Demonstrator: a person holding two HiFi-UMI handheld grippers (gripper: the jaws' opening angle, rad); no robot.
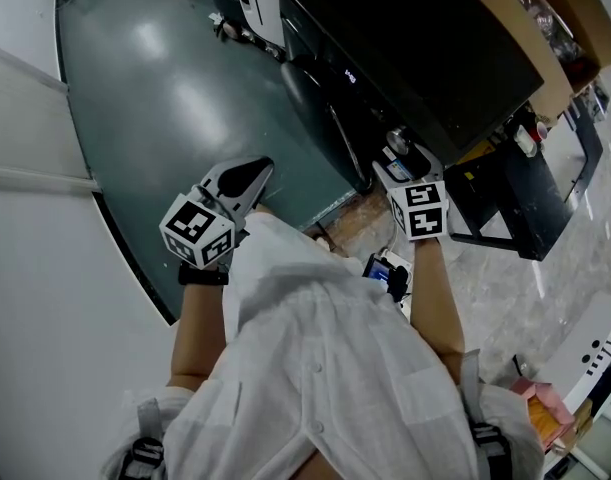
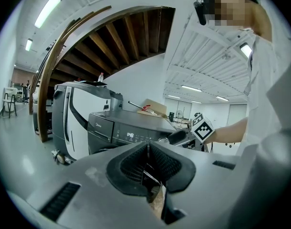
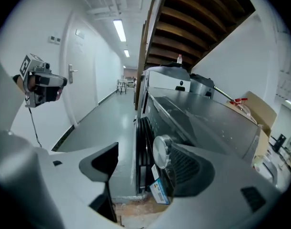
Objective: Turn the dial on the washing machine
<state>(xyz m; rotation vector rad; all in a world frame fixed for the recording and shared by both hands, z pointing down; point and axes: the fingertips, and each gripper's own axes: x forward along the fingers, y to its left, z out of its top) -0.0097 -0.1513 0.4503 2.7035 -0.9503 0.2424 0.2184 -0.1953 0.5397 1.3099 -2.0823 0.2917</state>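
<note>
The dark washing machine (image 1: 415, 58) stands ahead of me, its top and control panel (image 3: 202, 118) running away to the right. Its silver dial (image 3: 161, 151) sits on the near front corner (image 1: 397, 141). My right gripper (image 3: 140, 156) is open around the dial: the right pad (image 3: 190, 168) lies against its side, and the left finger (image 3: 105, 161) stands well clear. In the head view the right gripper (image 1: 397, 156) reaches the machine's corner. My left gripper (image 2: 147, 163) is shut on nothing and hangs over the floor at the left (image 1: 250, 176).
The machine's round door (image 1: 310, 98) faces the grey-green floor (image 1: 165, 88). A cardboard box (image 1: 530, 38) rests on the machine's far side. A black stand (image 1: 525, 198) is at the right, a white wall (image 1: 45, 268) at the left. A white appliance (image 2: 74, 113) stands beyond the machine.
</note>
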